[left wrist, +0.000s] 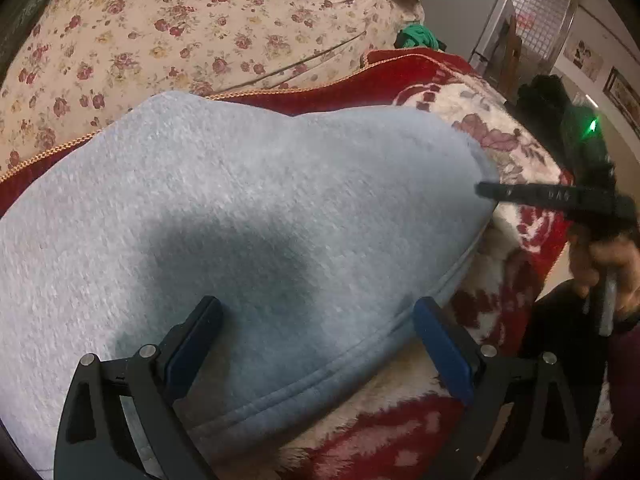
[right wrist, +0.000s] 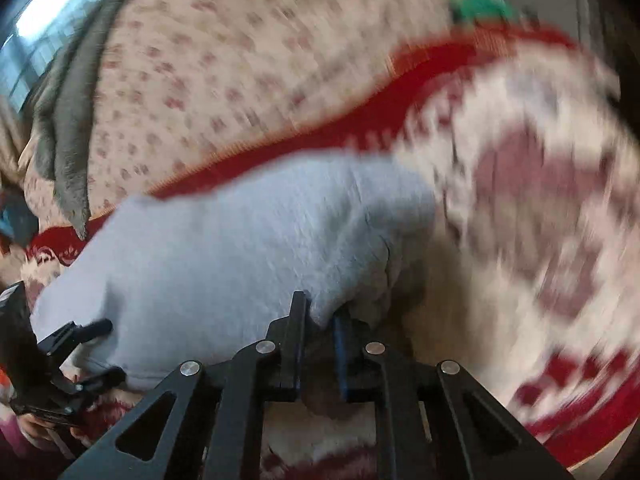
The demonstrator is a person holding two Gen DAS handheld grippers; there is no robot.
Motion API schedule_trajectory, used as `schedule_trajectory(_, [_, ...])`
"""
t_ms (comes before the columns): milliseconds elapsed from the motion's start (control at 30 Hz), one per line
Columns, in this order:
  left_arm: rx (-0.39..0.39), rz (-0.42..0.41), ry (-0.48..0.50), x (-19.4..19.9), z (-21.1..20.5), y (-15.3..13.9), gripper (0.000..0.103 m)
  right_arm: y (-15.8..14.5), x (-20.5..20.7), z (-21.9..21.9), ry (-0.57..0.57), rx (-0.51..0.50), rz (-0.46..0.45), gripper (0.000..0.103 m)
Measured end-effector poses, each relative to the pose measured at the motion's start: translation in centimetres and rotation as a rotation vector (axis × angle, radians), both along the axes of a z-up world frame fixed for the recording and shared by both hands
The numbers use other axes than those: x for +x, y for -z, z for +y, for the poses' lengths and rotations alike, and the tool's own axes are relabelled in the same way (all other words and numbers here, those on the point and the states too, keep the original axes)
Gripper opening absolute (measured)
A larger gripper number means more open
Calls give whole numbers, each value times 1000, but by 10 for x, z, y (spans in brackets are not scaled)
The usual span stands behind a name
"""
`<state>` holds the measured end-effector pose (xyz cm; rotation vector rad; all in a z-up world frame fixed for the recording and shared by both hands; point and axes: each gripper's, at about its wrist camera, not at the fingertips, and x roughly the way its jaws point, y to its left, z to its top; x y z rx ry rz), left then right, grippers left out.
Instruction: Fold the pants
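Note:
The light grey fleece pants (left wrist: 256, 208) lie folded on a red and white floral blanket (left wrist: 516, 148). My left gripper (left wrist: 316, 344) is open, its blue-padded fingers straddling the hemmed near edge of the pants. In the right wrist view the pants (right wrist: 224, 256) fill the middle, and my right gripper (right wrist: 320, 316) is shut on their near right corner. The view is blurred by motion. The right gripper also shows in the left wrist view (left wrist: 484, 191) at the pants' far right edge. The left gripper shows in the right wrist view (right wrist: 108, 348) at the pants' left end.
A cream rose-print bedspread (left wrist: 168, 32) lies beyond the blanket. A green cloth (left wrist: 416, 38) sits at its far end. A grey cloth (right wrist: 68, 132) hangs at the left in the right wrist view. A wall with pictures (left wrist: 624, 96) is at far right.

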<state>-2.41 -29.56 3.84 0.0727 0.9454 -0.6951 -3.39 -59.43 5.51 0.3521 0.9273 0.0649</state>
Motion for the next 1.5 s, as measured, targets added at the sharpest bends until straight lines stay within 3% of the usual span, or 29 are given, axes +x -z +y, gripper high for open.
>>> schedule_trajectory(100, [-24,-8,-4,1,4,-8,96,-7,-8,-9,-7,36,-19,12])
schedule_trajectory(233, [-55,-25,0,1,7,-16,96,-16,-12,-8,-30,2,-37,12])
schedule_trajectory(333, [-20,8,-3,5,5,-4,96,-2,-2,-11,-7,68,13,16])
schedule_trajectory(400, [3,-3,-5,7,8,-5,96,3,-3,-23,56,163,33,27])
schedule_trajectory(467, [-8,-44,-13,13,17,-18,96,-5,-12,-34,122,146,30,72])
schedule_trajectory(500, [-15,-52,-17,18,21,-24,96,-13,-17,-40,161,118,19,74])
schedule_trajectory(667, [-60,-79,-92,72,41,-55,96,-64,-16,-29,124,40,-124,74])
schedule_trajectory(800, [-94,-52,-148,124,47,-62,96,-82,25,25,-68,-12,-168,74])
schedule_trajectory(900, [-128,0,-183,159,45,-57,96,-71,67,76,-202,-87,-155,74])
schedule_trajectory(967, [-97,19,-198,174,40,-49,96,-52,91,99,-249,-120,-111,74])
schedule_trajectory(1133, [-7,88,-116,189,21,-24,96,9,128,99,-246,-236,87,68])
schedule_trajectory(1233, [39,91,-70,190,14,-12,96,12,118,85,-276,-201,47,66])
schedule_trajectory(1467, [34,121,22,193,2,-7,95,10,115,87,-270,-232,23,67])
schedule_trajectory(1500, [37,118,30,193,-1,-7,83,10,113,88,-270,-232,23,67])
